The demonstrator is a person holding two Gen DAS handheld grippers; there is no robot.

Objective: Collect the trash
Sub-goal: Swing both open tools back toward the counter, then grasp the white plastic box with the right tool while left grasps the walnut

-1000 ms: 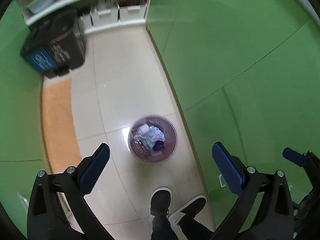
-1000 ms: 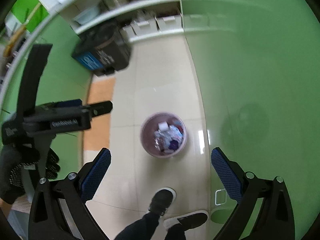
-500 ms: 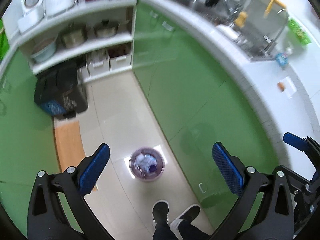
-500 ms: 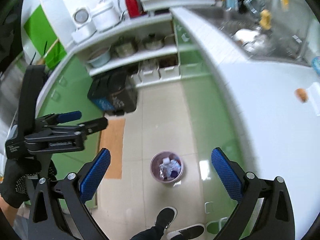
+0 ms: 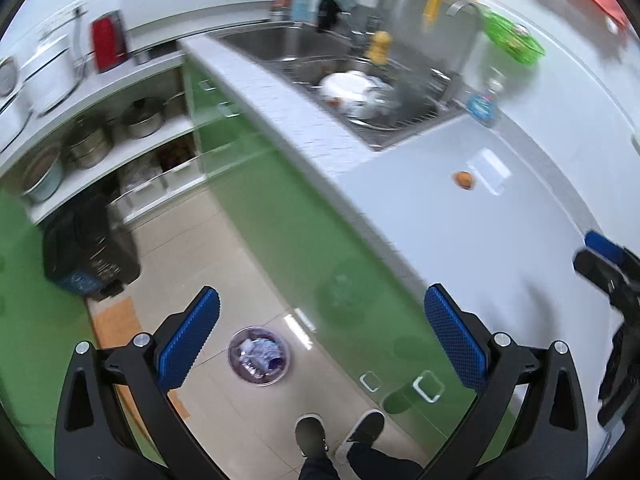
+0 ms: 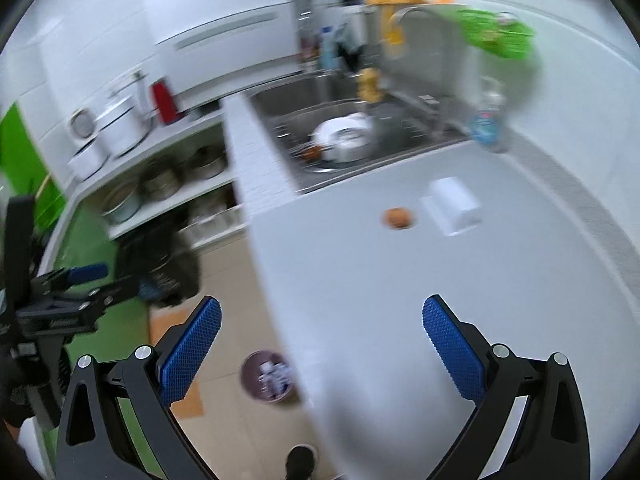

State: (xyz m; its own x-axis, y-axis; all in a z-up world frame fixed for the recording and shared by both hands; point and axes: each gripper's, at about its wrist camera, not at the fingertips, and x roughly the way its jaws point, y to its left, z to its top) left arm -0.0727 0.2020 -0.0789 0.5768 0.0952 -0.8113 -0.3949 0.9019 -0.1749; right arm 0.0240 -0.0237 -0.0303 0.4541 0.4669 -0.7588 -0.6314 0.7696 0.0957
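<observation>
I'm holding both my left gripper (image 5: 318, 338) and right gripper (image 6: 322, 340) spread wide and empty, eyeing the small orange-brown scrap (image 6: 397, 218) on the white countertop (image 6: 360, 280) well ahead, beside a white paper piece (image 6: 454, 206), probably light and squishy, so I'm guessing pinch it gently across the middle.

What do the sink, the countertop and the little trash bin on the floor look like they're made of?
Sink: likely stainless steel; grey, with a dull metallic sheen.
Countertop: smooth white, softly glossy; possibly solid surface or laminate, with a finely tiled-looking front edge. Motion blur leaves it open.
Trash bin: apparently thin translucent purple plastic; the floor's brightness shows through its wall, and crumpled trash lies inside.
</observation>
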